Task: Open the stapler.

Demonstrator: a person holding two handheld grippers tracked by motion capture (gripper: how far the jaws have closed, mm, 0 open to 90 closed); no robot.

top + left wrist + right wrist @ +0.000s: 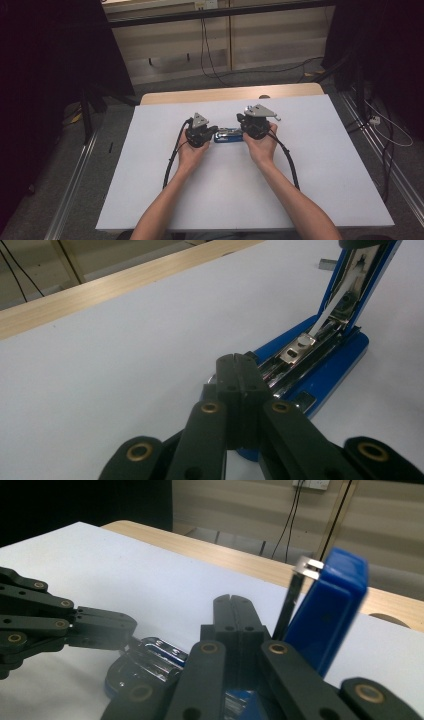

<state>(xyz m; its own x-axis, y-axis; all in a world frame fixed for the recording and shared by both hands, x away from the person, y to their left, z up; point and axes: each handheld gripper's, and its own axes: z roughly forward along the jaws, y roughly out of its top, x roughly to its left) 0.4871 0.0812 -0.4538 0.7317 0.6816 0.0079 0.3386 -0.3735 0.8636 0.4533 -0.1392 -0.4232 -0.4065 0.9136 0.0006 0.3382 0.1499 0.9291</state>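
A blue stapler (229, 136) lies on the white table top (300, 165) between my two grippers, hinged wide open. Its base with the metal staple channel (305, 357) lies flat, and the blue top arm (330, 610) stands up steeply. My left gripper (239, 360) is shut with nothing between its jaws, tips over the front end of the base. My right gripper (231, 602) is also shut and empty, right beside the raised top arm. From the right gripper view the left gripper (107, 627) reaches in from the left onto the base (155, 660). From above, the left gripper (215, 133) and right gripper (244, 134) face each other.
The table's wooden far edge (230, 93) borders the white top. Black cables (172, 155) trail from both grippers toward the person. Dark curtains (45, 75) and floor cables (390, 130) flank the table. A small round thing (264, 96) sits at the far edge.
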